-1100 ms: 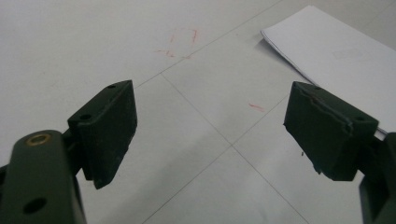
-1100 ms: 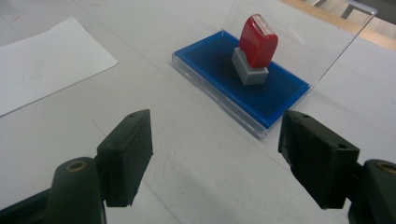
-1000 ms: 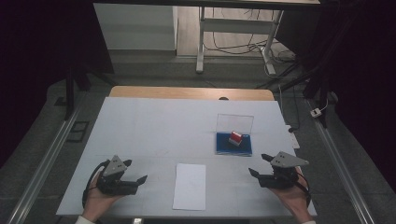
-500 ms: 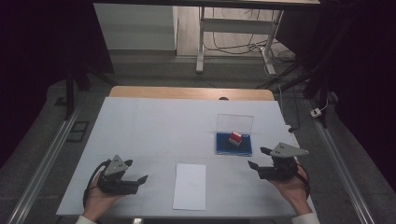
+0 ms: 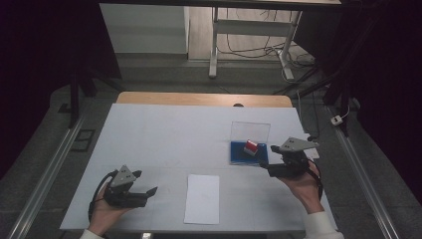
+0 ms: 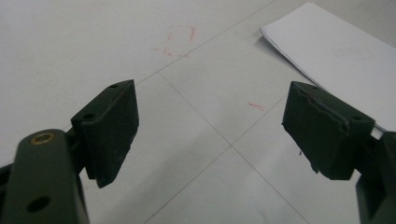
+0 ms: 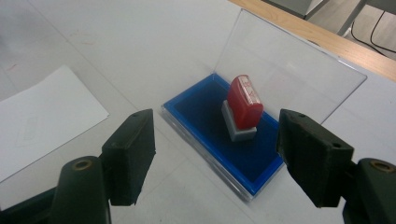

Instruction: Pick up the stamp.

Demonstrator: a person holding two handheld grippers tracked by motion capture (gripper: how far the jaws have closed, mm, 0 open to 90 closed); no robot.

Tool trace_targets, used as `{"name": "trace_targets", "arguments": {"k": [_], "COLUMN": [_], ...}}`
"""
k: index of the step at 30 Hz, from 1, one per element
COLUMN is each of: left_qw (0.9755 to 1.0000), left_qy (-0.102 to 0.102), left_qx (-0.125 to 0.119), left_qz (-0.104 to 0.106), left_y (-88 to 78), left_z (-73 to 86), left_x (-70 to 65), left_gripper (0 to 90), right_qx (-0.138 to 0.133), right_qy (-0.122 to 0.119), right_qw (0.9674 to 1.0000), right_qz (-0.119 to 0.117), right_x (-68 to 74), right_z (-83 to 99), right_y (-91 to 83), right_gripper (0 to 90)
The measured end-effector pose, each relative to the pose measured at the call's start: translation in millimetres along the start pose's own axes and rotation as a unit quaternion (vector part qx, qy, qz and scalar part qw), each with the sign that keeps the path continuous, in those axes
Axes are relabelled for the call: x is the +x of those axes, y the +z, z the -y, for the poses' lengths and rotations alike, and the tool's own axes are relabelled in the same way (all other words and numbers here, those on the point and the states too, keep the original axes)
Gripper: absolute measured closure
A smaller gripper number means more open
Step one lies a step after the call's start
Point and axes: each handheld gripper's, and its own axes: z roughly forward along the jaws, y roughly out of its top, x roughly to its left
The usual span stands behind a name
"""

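A red stamp (image 5: pixel 251 148) with a grey base stands upright on a blue ink pad (image 5: pixel 239 155), whose clear lid (image 5: pixel 250 130) is raised behind it. A white sheet of paper (image 5: pixel 202 198) lies at the front middle. My right gripper (image 5: pixel 268 158) hovers just right of the pad, open, with nothing held. In the right gripper view the stamp (image 7: pixel 245 102) and pad (image 7: pixel 205 107) sit ahead between the spread jaws of the gripper (image 7: pixel 217 140). My left gripper (image 5: pixel 146 181) rests at the front left, open and empty, with the paper (image 6: pixel 336 46) to its right.
The white table cover (image 5: pixel 164 134) ends at a wooden strip (image 5: pixel 199 98) at the back. Faint red pencil marks (image 6: pixel 180 39) are on the surface ahead of the left gripper (image 6: pixel 210 121). Metal rails (image 5: pixel 50 169) run along both sides, and a desk frame with cables (image 5: pixel 249 50) stands behind.
My right gripper has risen and moved away from the front edge, ending beside the ink pad. The left gripper, stamp and paper have stayed where they were.
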Motion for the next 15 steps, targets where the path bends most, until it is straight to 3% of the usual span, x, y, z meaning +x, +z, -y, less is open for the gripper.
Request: {"name": "trace_targets", "arguments": {"k": [4,9,15], "left_qw": [1.0000,1.0000,0.9999], "left_qy": [0.003,0.004,0.010], "left_qx": [0.003,0.005,0.009], "left_qz": [0.001,0.001,0.000], "left_y": [0.8,2.9,3.9], "left_z": [-0.3,-0.3,0.1], "left_x": [-0.5,-0.8,-3.3], "left_gripper": [18.8,19.0,19.2], "right_qx": [0.007,0.011,0.032], "right_qy": [-0.003,-0.006,-0.019], "right_qw": [1.0000,0.9999,0.9993], "right_qz": [0.005,-0.004,-0.003], "right_x": [-0.9,-4.5,-11.7], "right_z": [-7.4,-15.5,-21.2], "right_y": [3.6,8.0,22.0], "right_gripper": [28.1,28.6,28.7]}}
